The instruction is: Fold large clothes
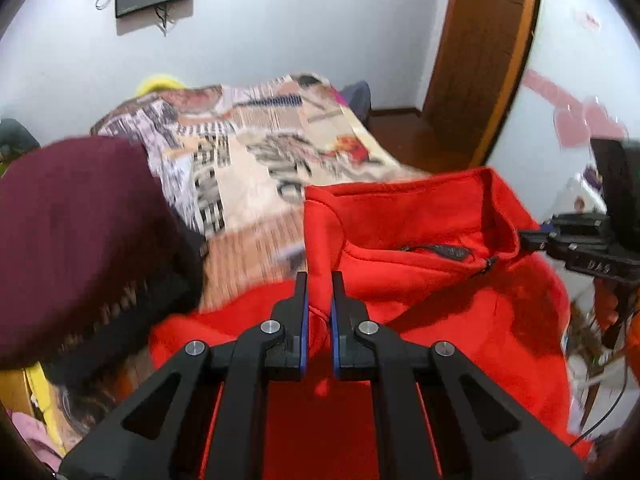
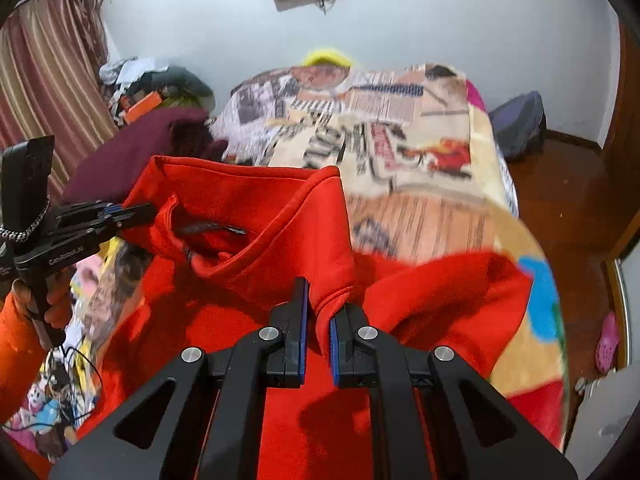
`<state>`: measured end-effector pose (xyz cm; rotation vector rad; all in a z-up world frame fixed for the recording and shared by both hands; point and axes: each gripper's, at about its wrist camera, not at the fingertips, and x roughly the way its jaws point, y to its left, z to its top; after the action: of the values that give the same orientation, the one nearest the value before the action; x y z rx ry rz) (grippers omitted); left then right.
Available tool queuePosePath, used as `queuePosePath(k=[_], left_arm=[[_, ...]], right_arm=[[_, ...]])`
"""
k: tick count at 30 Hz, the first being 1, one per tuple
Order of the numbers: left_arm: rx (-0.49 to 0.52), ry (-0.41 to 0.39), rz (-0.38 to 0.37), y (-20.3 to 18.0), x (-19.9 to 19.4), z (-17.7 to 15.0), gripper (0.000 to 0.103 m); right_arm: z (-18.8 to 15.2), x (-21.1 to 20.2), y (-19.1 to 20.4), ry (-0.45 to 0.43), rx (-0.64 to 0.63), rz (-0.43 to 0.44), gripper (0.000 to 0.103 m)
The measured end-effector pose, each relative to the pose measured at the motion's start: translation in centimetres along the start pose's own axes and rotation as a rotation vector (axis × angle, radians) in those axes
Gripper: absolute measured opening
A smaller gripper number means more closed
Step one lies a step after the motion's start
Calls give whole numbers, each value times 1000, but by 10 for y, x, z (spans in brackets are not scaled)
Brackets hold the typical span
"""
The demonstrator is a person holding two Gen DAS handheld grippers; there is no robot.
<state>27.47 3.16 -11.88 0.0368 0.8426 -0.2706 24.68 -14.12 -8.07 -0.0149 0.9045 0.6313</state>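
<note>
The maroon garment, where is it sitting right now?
The maroon garment lies at the left side of the bed in the right wrist view, behind the lifted red sweater and before the striped curtain; it fills the left wrist view's left edge.

The bed [image 2: 420, 216] carries everything here, covered by a blanket [image 1: 256, 160] printed with newspaper-like patches in cream, black and orange. Straight ahead of both tools the blanket runs bare up to the far end, where something yellow [image 2: 328, 58] sits at the head against the wall. The red garment [image 2: 280, 400] lies directly under and just ahead of the tools, its lower body spread on the bed. Left of the left tool, a maroon garment [image 1: 80, 232] rests heaped on the blanket, beside the red one. Right of the right tool, the bed's edge shows a blue and yellow pattern [image 2: 540, 300], with wooden floor [image 2: 560, 200] beyond.
</note>
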Motion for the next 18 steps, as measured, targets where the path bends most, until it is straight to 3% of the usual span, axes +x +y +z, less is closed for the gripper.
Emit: queuePosePath(k=[10,18], left_arm=[[-86,142,-46,4,18,-76,10],[-59,176,15,-4,0,-97,21]], right_arm=[[-56,11,24,80,-32,-23,8],[-62,-1,26,71,-48,-61,18]])
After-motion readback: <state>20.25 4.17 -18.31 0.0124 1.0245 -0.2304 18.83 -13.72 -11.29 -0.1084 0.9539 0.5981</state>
